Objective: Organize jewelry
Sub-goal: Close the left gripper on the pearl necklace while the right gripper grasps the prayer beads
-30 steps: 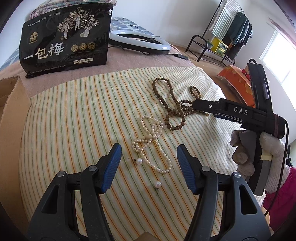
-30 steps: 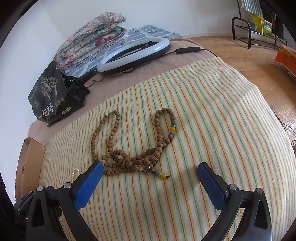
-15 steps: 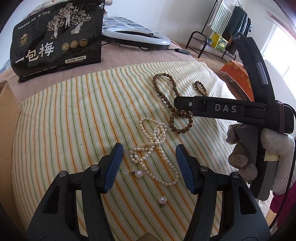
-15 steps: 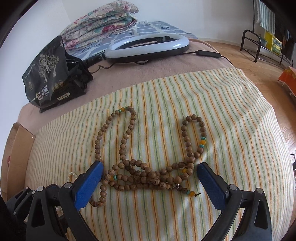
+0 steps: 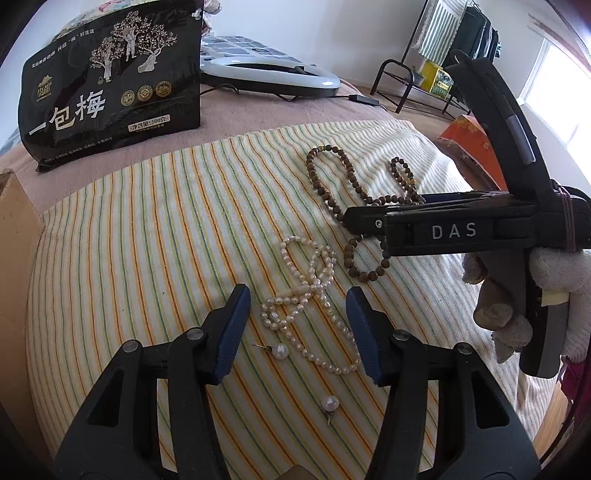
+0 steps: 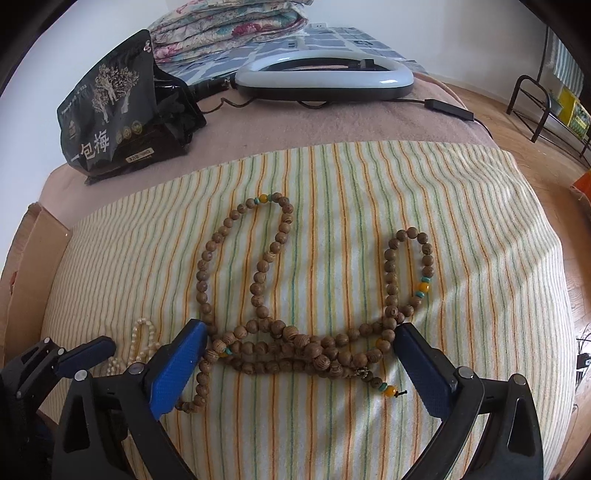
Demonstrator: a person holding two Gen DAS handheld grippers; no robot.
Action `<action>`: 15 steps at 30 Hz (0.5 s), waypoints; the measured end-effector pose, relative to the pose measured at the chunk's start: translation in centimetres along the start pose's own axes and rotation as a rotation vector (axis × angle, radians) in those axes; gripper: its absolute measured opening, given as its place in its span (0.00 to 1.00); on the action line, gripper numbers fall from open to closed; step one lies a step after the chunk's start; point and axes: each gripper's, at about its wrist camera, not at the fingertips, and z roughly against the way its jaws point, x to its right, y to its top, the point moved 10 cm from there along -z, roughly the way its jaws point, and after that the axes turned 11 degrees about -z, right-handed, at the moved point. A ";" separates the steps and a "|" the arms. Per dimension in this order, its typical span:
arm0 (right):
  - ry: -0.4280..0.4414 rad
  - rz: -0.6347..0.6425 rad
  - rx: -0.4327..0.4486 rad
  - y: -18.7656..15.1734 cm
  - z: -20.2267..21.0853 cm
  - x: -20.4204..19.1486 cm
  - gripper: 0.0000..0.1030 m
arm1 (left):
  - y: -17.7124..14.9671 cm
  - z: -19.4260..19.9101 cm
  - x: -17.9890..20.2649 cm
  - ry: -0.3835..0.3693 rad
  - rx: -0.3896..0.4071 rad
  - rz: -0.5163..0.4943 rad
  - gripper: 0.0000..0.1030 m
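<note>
A white pearl necklace (image 5: 306,291) lies tangled on the striped towel (image 5: 147,240). My left gripper (image 5: 295,314) is open, its jaws on either side of the necklace's near loops. Two loose pearl earrings, one (image 5: 280,350) and another (image 5: 330,403), lie between the jaws. A brown wooden bead necklace (image 6: 280,339) lies coiled on the towel (image 6: 369,206). My right gripper (image 6: 295,354) is open and straddles its bunched part; it also shows in the left wrist view (image 5: 424,229) over the beads (image 5: 332,177). Part of the pearls (image 6: 142,339) shows at left.
A black snack bag (image 5: 110,92) stands at the back left. A white ring light (image 6: 325,75) with cable lies behind on the brown blanket. A cardboard box (image 5: 14,229) borders the towel's left edge. Folded quilts (image 6: 229,22) lie far back.
Both grippers have moved forward and lower. The left now frames the pearl necklace, the right now straddles the wooden beads. Both stay open.
</note>
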 end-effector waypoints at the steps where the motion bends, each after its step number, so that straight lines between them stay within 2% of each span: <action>1: -0.013 0.017 0.002 -0.1 0.0 0.0 0.98 | 0.0 0.0 0.0 0.008 0.001 -0.003 0.50; 4: -0.043 0.033 0.015 -0.3 0.1 0.1 0.94 | 0.0 -0.1 -0.1 0.013 0.000 -0.004 0.48; 7: -0.057 0.061 0.028 -0.4 0.4 0.2 0.84 | 0.0 -0.1 -0.3 0.018 -0.003 -0.001 0.42; 10: -0.078 0.076 0.039 -0.4 0.9 0.8 0.65 | 0.1 -0.1 -0.1 0.019 -0.009 -0.010 0.40; 12: -0.089 0.088 0.049 -0.3 1.1 1.2 0.47 | 0.3 -0.3 0.2 0.024 -0.016 -0.030 0.40; 13: -0.090 0.090 0.053 -0.3 1.3 1.3 0.42 | 0.4 -0.4 0.4 0.025 -0.020 -0.041 0.40; 15: -0.091 0.087 0.059 -0.1 1.4 1.5 0.29 | 0.6 -0.7 0.9 0.042 -0.025 -0.071 0.31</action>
